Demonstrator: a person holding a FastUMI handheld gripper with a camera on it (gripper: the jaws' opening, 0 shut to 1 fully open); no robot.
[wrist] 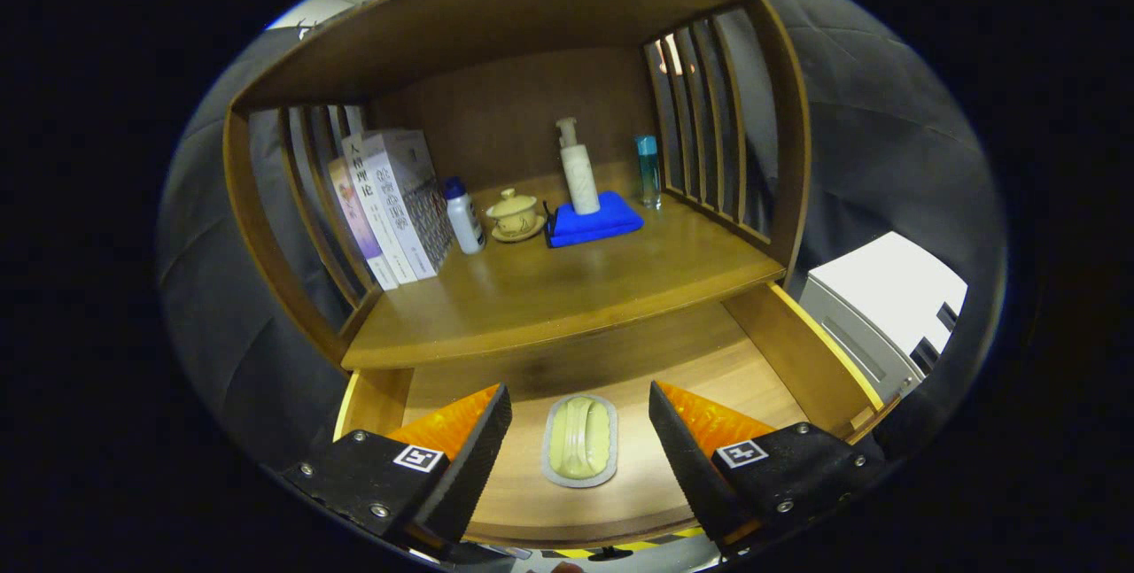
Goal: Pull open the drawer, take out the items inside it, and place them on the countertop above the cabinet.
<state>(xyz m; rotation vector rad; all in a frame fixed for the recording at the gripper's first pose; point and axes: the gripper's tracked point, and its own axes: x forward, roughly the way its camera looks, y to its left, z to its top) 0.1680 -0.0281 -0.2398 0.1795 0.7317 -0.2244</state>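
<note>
The wooden drawer [797, 352] under the countertop stands pulled open. On its floor lies a pale green oval item [580, 440] with a grey rim, flat and alone. My gripper [580, 409] hovers over the drawer, open, its two black fingers [478, 458] with orange backs standing on either side of the oval item without touching it. The countertop [567, 290] above the drawer is a wooden shelf inside an open cabinet with slatted sides.
On the countertop stand several books [399, 201] at the left, a small white bottle [464, 216], a lidded cup on a saucer [516, 214], a white pump bottle [578, 167] on a blue folded cloth [595, 220], and a teal bottle [648, 169]. A white unit [886, 307] sits right of the drawer.
</note>
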